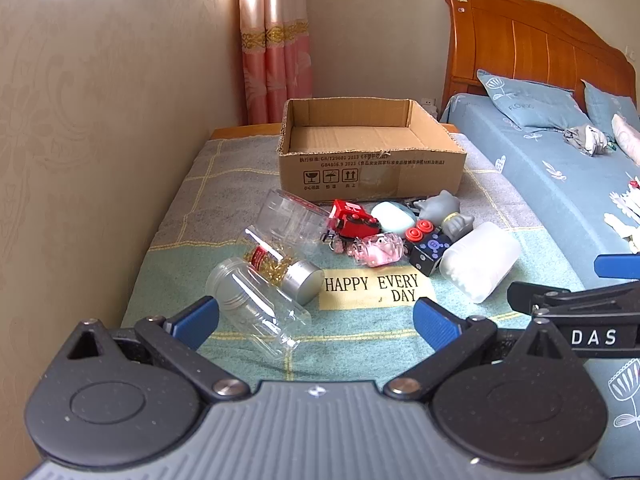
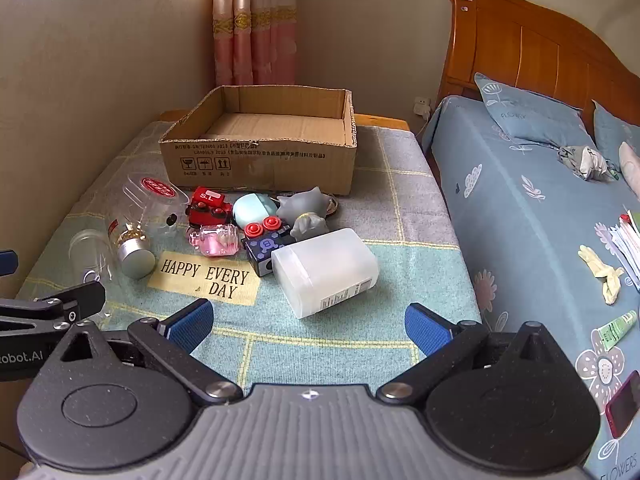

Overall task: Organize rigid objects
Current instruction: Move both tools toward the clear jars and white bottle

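An empty cardboard box [image 1: 372, 148] [image 2: 260, 152] stands at the back of a cloth-covered table. In front of it lie clear plastic jars [image 1: 256, 308] [image 2: 152, 200], a jar with a silver lid [image 1: 296, 276] [image 2: 134, 256], a red toy train [image 1: 352, 220] [image 2: 208, 204], a pink bottle [image 1: 376, 250] [image 2: 218, 240], a black cube with red knobs [image 1: 430, 250] [image 2: 264, 244], a grey figure [image 1: 444, 212] [image 2: 304, 208], a mint case [image 1: 394, 216] [image 2: 252, 208] and a white frosted box [image 1: 480, 260] [image 2: 324, 268]. My left gripper [image 1: 316, 320] is open near the closest clear jar. My right gripper [image 2: 308, 324] is open just short of the white box.
A beige wall [image 1: 80, 140] borders the table's left side. A bed with blue bedding [image 2: 540, 220] and a wooden headboard [image 2: 532, 52] lies to the right, with small items on it. A pink curtain [image 1: 276, 40] hangs behind the box.
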`<state>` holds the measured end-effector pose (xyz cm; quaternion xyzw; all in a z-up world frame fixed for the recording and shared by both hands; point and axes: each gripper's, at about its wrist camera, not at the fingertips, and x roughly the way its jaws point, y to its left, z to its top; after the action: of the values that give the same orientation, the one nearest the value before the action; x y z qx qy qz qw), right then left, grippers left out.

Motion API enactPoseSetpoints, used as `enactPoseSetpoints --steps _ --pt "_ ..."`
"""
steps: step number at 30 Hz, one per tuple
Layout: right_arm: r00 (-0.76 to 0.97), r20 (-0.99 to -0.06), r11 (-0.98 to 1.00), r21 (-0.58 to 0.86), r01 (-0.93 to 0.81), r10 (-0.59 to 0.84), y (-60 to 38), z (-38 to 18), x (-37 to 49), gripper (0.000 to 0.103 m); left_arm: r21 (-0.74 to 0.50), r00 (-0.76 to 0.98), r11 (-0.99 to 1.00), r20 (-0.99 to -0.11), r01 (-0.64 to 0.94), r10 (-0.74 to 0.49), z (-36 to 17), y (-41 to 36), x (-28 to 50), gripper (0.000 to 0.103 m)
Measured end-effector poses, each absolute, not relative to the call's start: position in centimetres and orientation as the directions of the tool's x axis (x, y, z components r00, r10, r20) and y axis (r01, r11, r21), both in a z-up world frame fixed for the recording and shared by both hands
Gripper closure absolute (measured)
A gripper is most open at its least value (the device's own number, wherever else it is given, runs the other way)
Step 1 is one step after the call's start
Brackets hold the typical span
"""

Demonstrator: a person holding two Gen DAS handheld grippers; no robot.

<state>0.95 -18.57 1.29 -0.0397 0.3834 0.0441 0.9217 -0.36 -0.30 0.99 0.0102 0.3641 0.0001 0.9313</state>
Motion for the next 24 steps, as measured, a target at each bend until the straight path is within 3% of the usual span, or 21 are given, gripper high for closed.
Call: enactPoseSetpoints --steps 24 --pt "0.703 -0.710 0.993 -0.045 -0.112 0.047 -18.57 1.47 0.89 0.000 0.019 0.738 1.000 -0.675 0.019 -0.001 1.12 -0.18 -0.28 0.001"
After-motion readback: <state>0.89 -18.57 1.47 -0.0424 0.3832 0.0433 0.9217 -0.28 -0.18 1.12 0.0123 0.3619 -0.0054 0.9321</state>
